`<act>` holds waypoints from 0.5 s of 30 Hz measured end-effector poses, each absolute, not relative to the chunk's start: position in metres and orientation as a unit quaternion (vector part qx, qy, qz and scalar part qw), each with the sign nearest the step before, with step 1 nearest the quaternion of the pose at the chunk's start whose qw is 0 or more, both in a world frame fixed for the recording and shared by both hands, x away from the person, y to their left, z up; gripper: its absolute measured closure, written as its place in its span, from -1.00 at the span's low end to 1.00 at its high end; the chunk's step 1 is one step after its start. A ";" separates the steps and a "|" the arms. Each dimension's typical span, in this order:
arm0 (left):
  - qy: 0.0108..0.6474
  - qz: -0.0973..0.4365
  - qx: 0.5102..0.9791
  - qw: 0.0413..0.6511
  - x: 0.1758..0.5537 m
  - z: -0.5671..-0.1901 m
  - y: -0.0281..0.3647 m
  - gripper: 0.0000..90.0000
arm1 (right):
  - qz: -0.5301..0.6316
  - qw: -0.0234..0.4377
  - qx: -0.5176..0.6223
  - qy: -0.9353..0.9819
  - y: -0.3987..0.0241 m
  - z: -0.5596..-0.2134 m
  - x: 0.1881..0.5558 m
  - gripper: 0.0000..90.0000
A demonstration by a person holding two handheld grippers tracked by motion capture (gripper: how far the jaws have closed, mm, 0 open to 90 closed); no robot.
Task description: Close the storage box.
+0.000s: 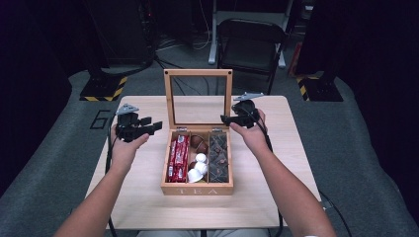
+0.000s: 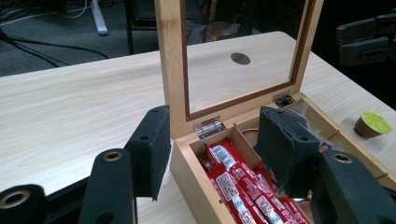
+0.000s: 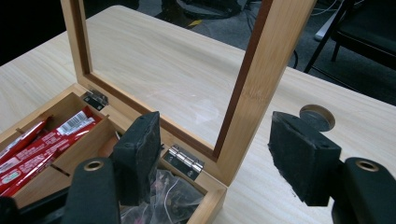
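Grippers stand at both sides of the wooden tea box [image 1: 197, 187]. Right gripper [image 3: 212, 154] has its jaws apart around the right post of the upright lid [image 3: 261, 79], seemingly not touching it. Left gripper [image 2: 212, 147] is also open (one jaw over the red packets [image 2: 238, 186], one outside the wall).

Dim room: grey carpet [image 1: 59, 163], black folding chair [image 1: 251, 47] behind pale wooden table [image 1: 148, 207], trailing floor cables [image 1: 183, 44].
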State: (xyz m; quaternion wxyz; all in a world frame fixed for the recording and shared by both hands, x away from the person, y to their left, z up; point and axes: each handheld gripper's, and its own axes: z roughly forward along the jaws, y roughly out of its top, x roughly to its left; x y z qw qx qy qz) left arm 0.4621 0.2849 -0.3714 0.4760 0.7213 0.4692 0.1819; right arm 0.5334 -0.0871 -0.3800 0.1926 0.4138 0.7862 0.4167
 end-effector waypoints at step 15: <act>0.470 0.181 0.722 0.474 0.463 -0.372 0.286 -0.01 | 0.413 0.194 0.422 0.784 -0.086 -0.384 0.553 -0.23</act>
